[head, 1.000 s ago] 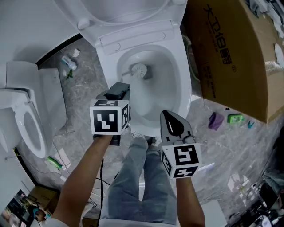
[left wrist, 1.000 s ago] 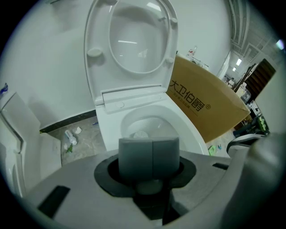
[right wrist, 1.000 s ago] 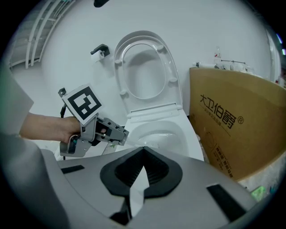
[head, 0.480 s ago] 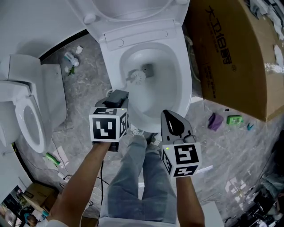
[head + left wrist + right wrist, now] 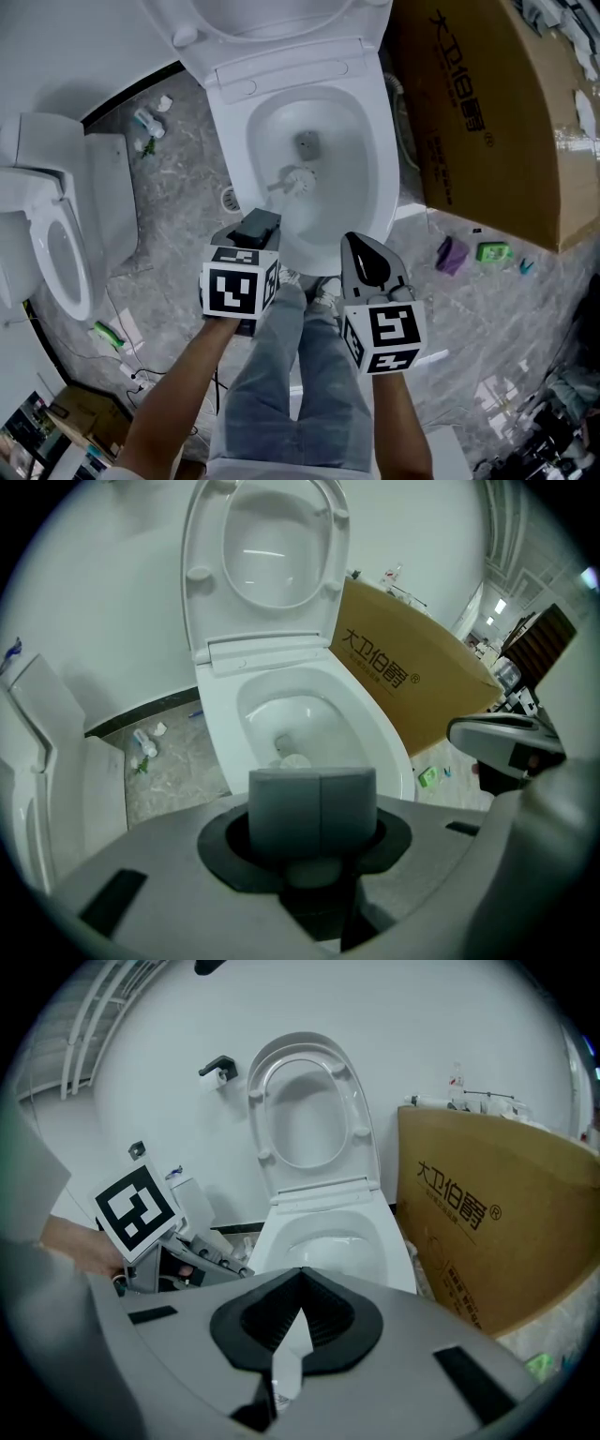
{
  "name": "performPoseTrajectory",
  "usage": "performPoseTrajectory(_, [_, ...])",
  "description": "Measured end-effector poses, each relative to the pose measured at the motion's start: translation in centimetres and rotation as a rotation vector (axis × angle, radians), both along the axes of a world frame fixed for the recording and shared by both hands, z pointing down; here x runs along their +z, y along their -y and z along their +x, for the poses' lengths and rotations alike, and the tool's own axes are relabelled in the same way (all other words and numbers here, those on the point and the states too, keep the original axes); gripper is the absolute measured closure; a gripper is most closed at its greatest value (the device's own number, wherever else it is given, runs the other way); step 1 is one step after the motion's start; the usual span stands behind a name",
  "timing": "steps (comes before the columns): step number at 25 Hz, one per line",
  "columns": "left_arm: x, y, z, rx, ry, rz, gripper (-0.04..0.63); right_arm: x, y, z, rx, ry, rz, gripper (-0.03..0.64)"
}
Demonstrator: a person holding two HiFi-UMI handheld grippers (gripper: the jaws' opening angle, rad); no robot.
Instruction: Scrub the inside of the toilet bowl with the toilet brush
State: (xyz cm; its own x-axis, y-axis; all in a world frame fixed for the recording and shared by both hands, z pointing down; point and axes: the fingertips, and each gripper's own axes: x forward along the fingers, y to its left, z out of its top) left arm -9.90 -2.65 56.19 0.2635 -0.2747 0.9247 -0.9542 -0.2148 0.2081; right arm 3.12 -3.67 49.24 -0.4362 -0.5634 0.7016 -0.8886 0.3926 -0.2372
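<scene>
The white toilet bowl [image 5: 382, 159] stands open in the upper middle of the head view, with its seat and lid raised [image 5: 272, 564]. The toilet brush's white head [image 5: 300, 178] lies inside the bowl, below the drain hole. Its thin handle runs back to my left gripper [image 5: 258, 223], which is shut on it at the bowl's near left rim. In the left gripper view the brush head [image 5: 295, 760] peeks out just past the closed jaws. My right gripper [image 5: 361, 251] is shut and holds nothing, above the bowl's near rim on the right side.
A large cardboard box [image 5: 487, 122] stands close against the toilet's right side. A second toilet [image 5: 56, 244] sits at the left. Small litter lies on the marble floor: a bottle [image 5: 145, 122], purple [image 5: 457, 255] and green [image 5: 497, 251] items. The person's jeans-clad legs [image 5: 300, 375] are below.
The brush head has slid from the bowl's back left toward the near middle, uncovering the drain hole. My left gripper drew back slightly toward the person. The right gripper stayed put.
</scene>
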Motion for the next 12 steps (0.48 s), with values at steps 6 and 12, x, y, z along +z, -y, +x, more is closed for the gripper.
performPoseTrajectory(6, [0.6,-0.8,1.7,0.034,-0.012,-0.018,0.443,0.1,0.1,1.1,0.018,-0.002,-0.002,0.617])
performPoseTrajectory(12, [1.2,-0.4,3.1,0.031,-0.031,-0.017,0.443,0.6,0.0,1.6,0.031,-0.002,-0.011,0.617])
